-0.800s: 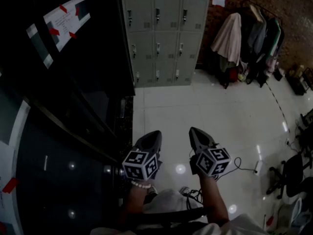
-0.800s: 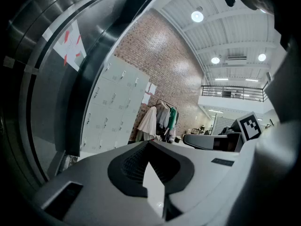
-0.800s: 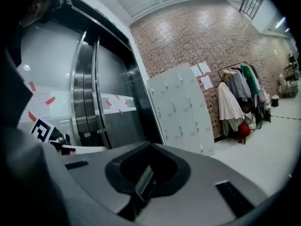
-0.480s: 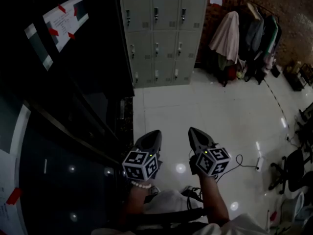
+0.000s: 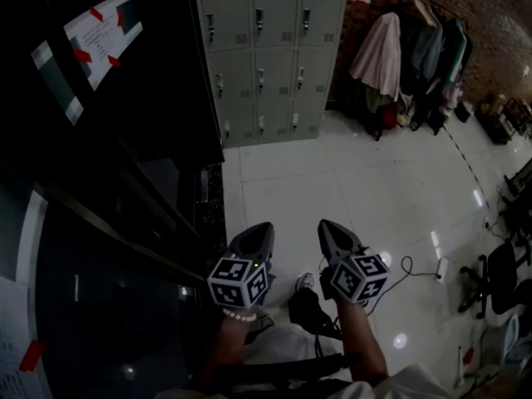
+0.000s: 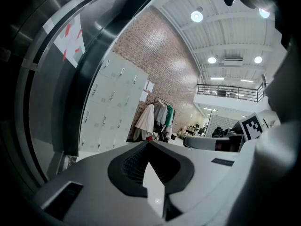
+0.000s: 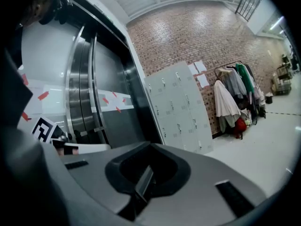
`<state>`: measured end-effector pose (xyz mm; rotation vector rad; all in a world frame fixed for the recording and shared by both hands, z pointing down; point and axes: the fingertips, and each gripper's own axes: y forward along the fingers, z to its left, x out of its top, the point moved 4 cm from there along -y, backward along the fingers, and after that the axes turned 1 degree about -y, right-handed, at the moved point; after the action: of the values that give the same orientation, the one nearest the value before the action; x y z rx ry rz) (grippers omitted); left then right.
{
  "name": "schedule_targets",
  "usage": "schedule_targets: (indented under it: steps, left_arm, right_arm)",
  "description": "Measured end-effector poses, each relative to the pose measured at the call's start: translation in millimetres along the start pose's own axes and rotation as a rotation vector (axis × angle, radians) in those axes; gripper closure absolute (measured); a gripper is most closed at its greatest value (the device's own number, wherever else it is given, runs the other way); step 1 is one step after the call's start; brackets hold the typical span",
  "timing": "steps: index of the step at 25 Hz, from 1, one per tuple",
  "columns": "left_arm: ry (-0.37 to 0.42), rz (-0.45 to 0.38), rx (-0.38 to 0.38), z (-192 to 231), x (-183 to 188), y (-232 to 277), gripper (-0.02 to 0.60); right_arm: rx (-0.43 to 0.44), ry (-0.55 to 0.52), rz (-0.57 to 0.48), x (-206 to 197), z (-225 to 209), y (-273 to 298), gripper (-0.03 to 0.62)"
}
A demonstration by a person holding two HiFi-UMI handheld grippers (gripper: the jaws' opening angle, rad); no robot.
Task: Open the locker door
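Observation:
A bank of grey lockers (image 5: 262, 56) stands against the brick wall at the far side of the room, all doors closed, each with a small handle. The lockers also show in the left gripper view (image 6: 110, 107) and in the right gripper view (image 7: 178, 109). My left gripper (image 5: 258, 231) and right gripper (image 5: 328, 227) are held side by side low in the head view. Both point towards the lockers and are far from them. The left gripper (image 6: 149, 144) has its tips together and holds nothing. The right gripper (image 7: 151, 147) is shut and empty too.
A dark glass wall (image 5: 108, 156) with taped paper notices runs along the left. A clothes rack (image 5: 411, 52) with hanging coats stands to the right of the lockers. A cable and plug strip (image 5: 424, 271) lie on the glossy white floor, and office chairs (image 5: 499, 285) stand at the right edge.
The head view has drifted a little, so the lockers sit slightly further left. A dark shoe has appeared under the grippers. Both grippers keep their place and stay shut.

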<state>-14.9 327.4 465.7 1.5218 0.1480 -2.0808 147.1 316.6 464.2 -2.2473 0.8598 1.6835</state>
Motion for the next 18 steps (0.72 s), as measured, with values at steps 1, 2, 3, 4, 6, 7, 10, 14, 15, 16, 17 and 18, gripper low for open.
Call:
schedule_targets:
  steps: [1, 2, 3, 4, 6, 7, 10, 14, 15, 16, 17, 18]
  left_arm:
    - [0.001, 0.002, 0.000, 0.5, -0.2, 2.4, 0.588]
    - [0.002, 0.005, 0.000, 1.1, -0.6, 5.0, 0.588]
    - [0.003, 0.009, 0.001, 2.2, -1.0, 8.1, 0.588]
    - [0.003, 0.011, 0.004, 3.9, -1.1, 11.6, 0.588]
    - [0.003, 0.011, 0.014, 9.8, 0.3, 20.7, 0.589]
    - [0.004, 0.010, 0.020, 13.6, 2.2, 26.2, 0.589]
    - [0.008, 0.001, 0.035, 24.8, 12.7, 45.8, 0.589]
    - [0.018, 0.000, 0.042, 38.0, 29.0, 82.2, 0.589]
    - [0.021, -0.003, 0.042, 41.5, 33.3, 93.0, 0.588]
    - [0.024, -0.005, 0.041, 44.9, 38.0, 104.4, 0.588]
    - [0.027, -0.008, 0.041, 47.9, 43.3, 116.1, 0.588]
    - [0.031, -0.010, 0.042, 50.3, 49.0, 127.7, 0.588]
  right_arm:
    - [-0.001, 0.005, 0.001, -0.6, -2.2, 2.1, 0.586]
    - [-0.002, 0.010, 0.003, -1.5, -4.6, 4.9, 0.586]
    - [-0.001, 0.014, 0.006, -2.5, -6.8, 8.5, 0.586]
    - [0.001, 0.017, 0.009, -3.3, -8.9, 13.0, 0.586]
    - [0.012, 0.020, 0.015, -3.6, -12.8, 24.9, 0.586]
    - [0.019, 0.020, 0.017, -2.7, -15.3, 32.0, 0.586]
    - [0.036, 0.020, 0.018, 5.4, -26.3, 55.4, 0.586]
    - [0.052, 0.017, 0.006, 24.4, -48.1, 89.9, 0.586]
    - [0.057, 0.015, 0.003, 29.4, -54.5, 99.5, 0.586]
    - [0.061, 0.014, 0.000, 34.8, -61.4, 109.3, 0.586]
    - [0.063, 0.012, -0.004, 40.8, -68.8, 118.9, 0.586]
    - [0.065, 0.011, -0.008, 47.4, -76.6, 128.0, 0.586]
